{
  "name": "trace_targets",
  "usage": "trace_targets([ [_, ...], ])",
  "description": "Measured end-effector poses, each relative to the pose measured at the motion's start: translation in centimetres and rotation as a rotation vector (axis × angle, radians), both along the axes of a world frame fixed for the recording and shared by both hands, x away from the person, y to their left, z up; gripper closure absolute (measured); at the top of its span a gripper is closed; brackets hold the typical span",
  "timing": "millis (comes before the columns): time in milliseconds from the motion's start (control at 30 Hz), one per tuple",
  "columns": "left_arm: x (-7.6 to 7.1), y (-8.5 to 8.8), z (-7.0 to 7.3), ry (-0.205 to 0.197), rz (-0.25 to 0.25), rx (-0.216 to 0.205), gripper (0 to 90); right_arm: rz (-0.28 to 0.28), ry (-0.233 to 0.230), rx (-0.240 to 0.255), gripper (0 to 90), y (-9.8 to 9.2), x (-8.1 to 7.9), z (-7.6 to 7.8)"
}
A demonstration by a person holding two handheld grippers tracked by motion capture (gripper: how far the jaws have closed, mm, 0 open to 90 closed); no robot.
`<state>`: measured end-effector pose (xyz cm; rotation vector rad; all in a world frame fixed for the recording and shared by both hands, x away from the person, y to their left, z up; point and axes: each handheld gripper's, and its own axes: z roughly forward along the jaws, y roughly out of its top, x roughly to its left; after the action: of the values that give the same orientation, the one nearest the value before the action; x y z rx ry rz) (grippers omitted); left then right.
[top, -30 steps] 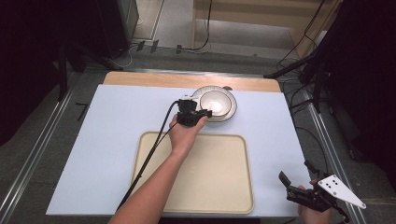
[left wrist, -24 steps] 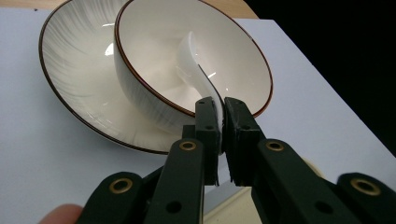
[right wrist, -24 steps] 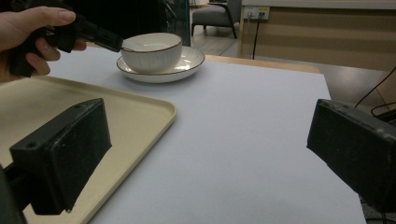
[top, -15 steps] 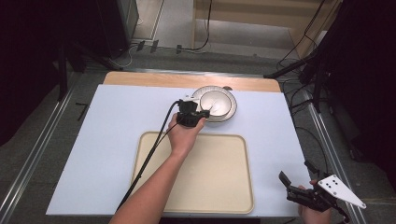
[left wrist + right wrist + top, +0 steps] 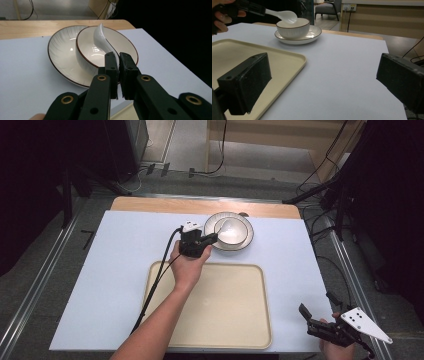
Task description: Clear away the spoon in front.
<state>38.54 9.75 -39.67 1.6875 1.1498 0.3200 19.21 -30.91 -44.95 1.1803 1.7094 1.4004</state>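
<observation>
Clamping the white spoon above the bowl, left gripper fully closed.

I see a cream tray lying flat at the near middle of the table, its rounded rim raised a little. Under it a pale blue-white sheet covers nearly the whole tabletop, and a strip of bare wooden table edge shows along the far side. Beyond that edge, black cables trail over a grey floor, and a light wooden cabinet stands at the far right. More cables run down the right side. From my low right-side camera, a grey armchair sits in the background, with a wall socket to its right.
</observation>
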Motion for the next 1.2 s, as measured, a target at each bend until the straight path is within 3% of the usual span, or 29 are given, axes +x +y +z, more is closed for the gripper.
trace_targets([
  [233,-1.6,1.8,0.8,-0.039,0.015,-0.028,86.9,-0.004,-0.003,-0.005,0.0,0.0,0.0,0.0],
  [533,-3.8,3.5,1.3,-0.078,0.02,-0.035,86.9,-0.018,-0.006,-0.003,0.0,0.0,0.0,0.2],
  [733,-5.4,5.2,1.1,-0.084,0.041,-0.056,87.0,-0.04,-0.004,-0.002,0.0,0.0,-0.1,0.3],
  [1200,-9.1,9.0,0.5,-0.111,0.097,-0.046,86.9,-0.018,-0.001,-0.013,0.0,0.3,0.0,0.1],
])
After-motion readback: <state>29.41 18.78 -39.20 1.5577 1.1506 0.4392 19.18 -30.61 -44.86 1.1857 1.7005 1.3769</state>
